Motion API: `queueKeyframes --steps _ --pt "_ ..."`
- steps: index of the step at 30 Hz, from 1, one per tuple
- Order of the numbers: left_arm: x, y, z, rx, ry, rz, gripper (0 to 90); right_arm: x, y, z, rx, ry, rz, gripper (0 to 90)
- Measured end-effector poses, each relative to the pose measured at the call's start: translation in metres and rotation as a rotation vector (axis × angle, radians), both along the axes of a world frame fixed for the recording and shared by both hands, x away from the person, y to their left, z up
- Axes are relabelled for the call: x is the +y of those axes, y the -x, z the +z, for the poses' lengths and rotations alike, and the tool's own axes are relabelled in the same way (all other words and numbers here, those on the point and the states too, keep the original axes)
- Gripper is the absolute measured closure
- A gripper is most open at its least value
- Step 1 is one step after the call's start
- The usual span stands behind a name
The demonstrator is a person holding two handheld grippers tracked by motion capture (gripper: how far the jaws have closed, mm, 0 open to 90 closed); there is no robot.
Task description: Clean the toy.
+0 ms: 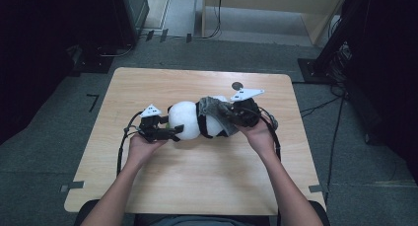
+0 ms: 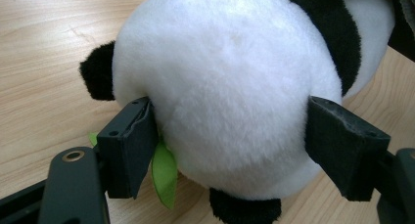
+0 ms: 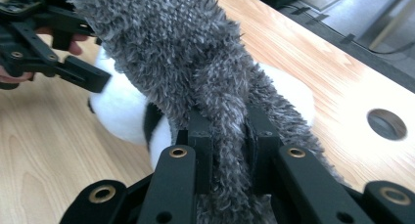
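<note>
Dressing the toy panda

The left gripper (image 2: 230, 150) squeezes the panda (image 2: 225, 87); the right gripper (image 3: 227, 150) pinches the grey cloth (image 3: 195, 53), mid-frame. Tugging hard could slip it free.

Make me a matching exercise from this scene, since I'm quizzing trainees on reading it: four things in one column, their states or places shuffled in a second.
Things:
1. left hand-held gripper
2. right hand-held gripper
3. green leaf
4. round hole

States or places:
A. in the bare table top, away from the toy
B. jaws clamped on the grey fuzzy cloth
C. jaws set on both sides of the plush panda's white head
D. tucked under the panda's head, beside one jaw

Pairs: 1-C, 2-B, 3-D, 4-A
</note>
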State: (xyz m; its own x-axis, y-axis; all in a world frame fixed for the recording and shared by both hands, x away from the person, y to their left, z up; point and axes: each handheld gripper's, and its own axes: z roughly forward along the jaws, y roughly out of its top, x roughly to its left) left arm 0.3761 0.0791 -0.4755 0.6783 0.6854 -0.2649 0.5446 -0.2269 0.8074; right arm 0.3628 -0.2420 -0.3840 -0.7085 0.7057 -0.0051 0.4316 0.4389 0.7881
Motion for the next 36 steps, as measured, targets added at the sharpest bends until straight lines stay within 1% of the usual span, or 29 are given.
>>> queueKeyframes --steps 5,7,10,12,17,21,22,25,26,30,36 --pt "0.0 0.0 0.0 0.001 -0.001 -0.002 22.7 -0.016 0.0 -0.001 -0.002 -0.015 -0.031 77.7" --pt "0.001 -0.001 0.0 0.004 -0.002 -0.008 22.7 -0.018 0.0 -0.002 0.002 -0.021 -0.032 77.5" --pt "0.001 -0.002 0.001 0.008 -0.001 -0.009 22.7 -0.018 -0.002 -0.003 0.003 -0.013 -0.023 77.5" --pt "0.001 -0.001 0.001 0.007 -0.003 -0.008 22.8 -0.02 -0.003 -0.001 0.01 -0.021 -0.029 77.5" --pt "0.001 -0.001 0.001 0.003 -0.008 -0.007 22.7 -0.035 -0.011 0.007 -0.005 -0.026 -0.083 77.6" --pt "0.0 -0.001 0.001 0.0 -0.014 -0.008 22.8 -0.049 -0.025 0.009 0.006 -0.029 -0.142 77.7" --pt "0.0 -0.001 0.001 0.001 -0.01 -0.006 22.8 -0.052 -0.028 0.009 0.006 -0.033 -0.159 77.7" --pt "0.0 -0.001 0.001 0.002 -0.017 -0.01 22.7 -0.059 -0.037 0.008 0.009 -0.046 -0.196 77.7" --pt "0.0 -0.001 0.001 0.002 -0.017 -0.01 22.7 -0.061 -0.04 0.008 0.013 -0.057 -0.205 77.7" --pt "0.0 -0.001 0.001 0.0 -0.014 -0.01 22.7 -0.058 -0.047 0.001 0.041 -0.095 -0.2 77.7" --pt "0.0 -0.001 0.001 0.001 -0.017 -0.009 22.7 -0.04 -0.052 -0.013 0.079 -0.105 -0.169 77.6"
